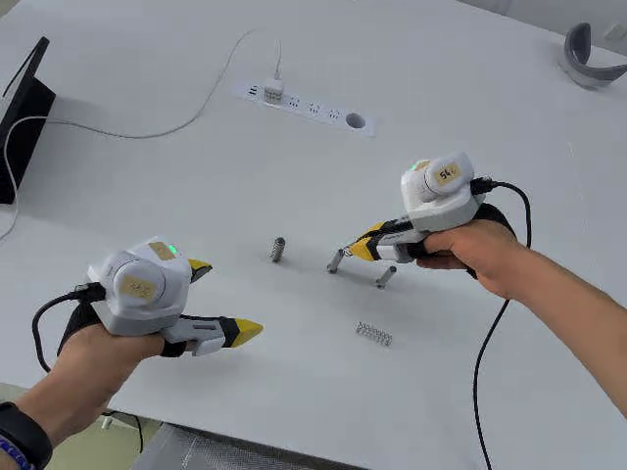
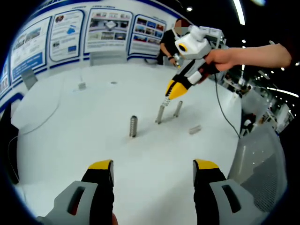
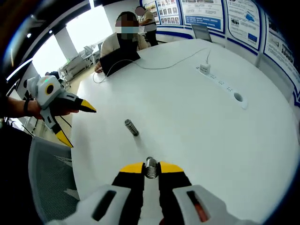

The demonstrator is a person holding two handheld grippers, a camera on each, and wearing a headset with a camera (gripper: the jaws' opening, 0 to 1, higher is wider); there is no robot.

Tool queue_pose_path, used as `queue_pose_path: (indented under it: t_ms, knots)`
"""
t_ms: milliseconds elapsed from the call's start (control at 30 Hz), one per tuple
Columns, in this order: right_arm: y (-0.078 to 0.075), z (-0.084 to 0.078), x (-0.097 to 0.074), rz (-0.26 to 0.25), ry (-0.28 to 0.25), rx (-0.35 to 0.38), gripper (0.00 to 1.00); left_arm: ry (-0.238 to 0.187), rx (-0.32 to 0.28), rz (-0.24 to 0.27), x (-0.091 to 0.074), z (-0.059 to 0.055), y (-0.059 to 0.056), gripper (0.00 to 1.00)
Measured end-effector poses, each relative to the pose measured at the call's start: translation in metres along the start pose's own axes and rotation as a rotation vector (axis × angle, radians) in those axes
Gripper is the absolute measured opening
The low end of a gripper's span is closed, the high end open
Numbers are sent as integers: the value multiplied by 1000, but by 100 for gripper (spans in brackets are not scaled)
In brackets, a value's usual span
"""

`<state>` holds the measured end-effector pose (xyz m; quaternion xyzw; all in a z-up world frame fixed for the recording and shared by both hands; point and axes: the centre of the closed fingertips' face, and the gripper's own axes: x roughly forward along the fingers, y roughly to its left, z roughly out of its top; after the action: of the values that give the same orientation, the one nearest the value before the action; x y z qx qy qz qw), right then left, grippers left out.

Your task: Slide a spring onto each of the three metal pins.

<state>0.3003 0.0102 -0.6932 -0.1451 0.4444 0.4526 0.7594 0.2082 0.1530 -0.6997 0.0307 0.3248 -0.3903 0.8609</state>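
Observation:
Three metal pins stand mid-table. The left pin (image 1: pixel 277 250) (image 2: pixel 133 126) (image 3: pixel 131 127) wears a spring. The middle pin (image 1: pixel 336 260) (image 2: pixel 160 114) and the right pin (image 1: pixel 385 277) (image 2: pixel 178 108) are bare. My right gripper (image 1: pixel 358 250) (image 3: pixel 150 165) is shut on a spring (image 3: pixel 150 168) (image 2: pixel 165 101), held at the top of the middle pin. Another spring (image 1: pixel 373 334) (image 2: pixel 195 129) lies loose on the table nearer me. My left gripper (image 1: pixel 223 299) (image 2: pixel 153 165) hovers open and empty at the lower left, well short of the pins.
A white power strip (image 1: pixel 304 104) with a plugged cable lies at the back. A black device (image 1: pixel 24 117) stands at the left edge and a grey curved object (image 1: pixel 593 54) at the far right. The table's front edge (image 1: pixel 294 431) runs just below the left gripper.

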Motion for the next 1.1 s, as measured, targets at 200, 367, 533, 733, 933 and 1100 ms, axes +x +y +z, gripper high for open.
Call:
queue_pose_path:
  t_ms: [200,367,533,733,933,1100]
  knots:
    - [3,2,4,8,3,-5,12,1,-13,4,-1,-2,2,70]
    - [4,4,6,12,8,-12,12,1,-17,6,-3,-3,2,70]
    - [4,4,9,13,15,-18,12,-1,-20,7,-4,-1,1,70]
    - [3,4,12,16,19,-21,12,-2,-25,6,-5,0,1,70]
    - [5,5,15,15,30,-39,12,2,-27,5,-5,-2,1,70]
    - [6,5,18,11,48,-71,13,1,-26,6,-5,-1,2,70]
